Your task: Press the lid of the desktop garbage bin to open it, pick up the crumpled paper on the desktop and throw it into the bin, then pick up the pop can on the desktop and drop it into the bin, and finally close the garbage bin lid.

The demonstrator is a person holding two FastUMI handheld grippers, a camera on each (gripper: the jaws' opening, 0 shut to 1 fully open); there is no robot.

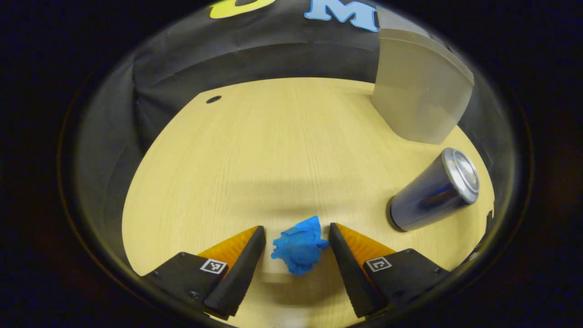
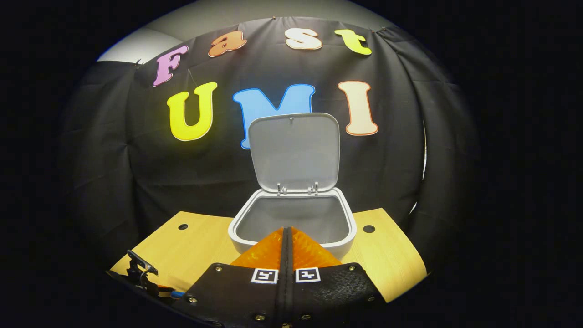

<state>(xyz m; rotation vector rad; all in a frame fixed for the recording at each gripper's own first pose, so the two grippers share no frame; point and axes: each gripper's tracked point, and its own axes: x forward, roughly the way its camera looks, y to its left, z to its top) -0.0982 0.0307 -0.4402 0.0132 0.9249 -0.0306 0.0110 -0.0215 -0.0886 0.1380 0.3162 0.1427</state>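
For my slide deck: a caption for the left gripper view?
Open left gripper straddles blue paper on the desk; can nearby.

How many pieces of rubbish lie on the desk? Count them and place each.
2. The crumpled paper lies between the open fingers of the left gripper, untouched. The pop can lies tipped to its right, beside the bin. Others may be hidden.

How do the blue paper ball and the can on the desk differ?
The crumpled paper is bright blue and wrinkled; the pop can is dark, smooth and shiny. The paper sits between the left gripper's open fingers; the can stands off to the side, untouched. Both rest on the wooden desk.
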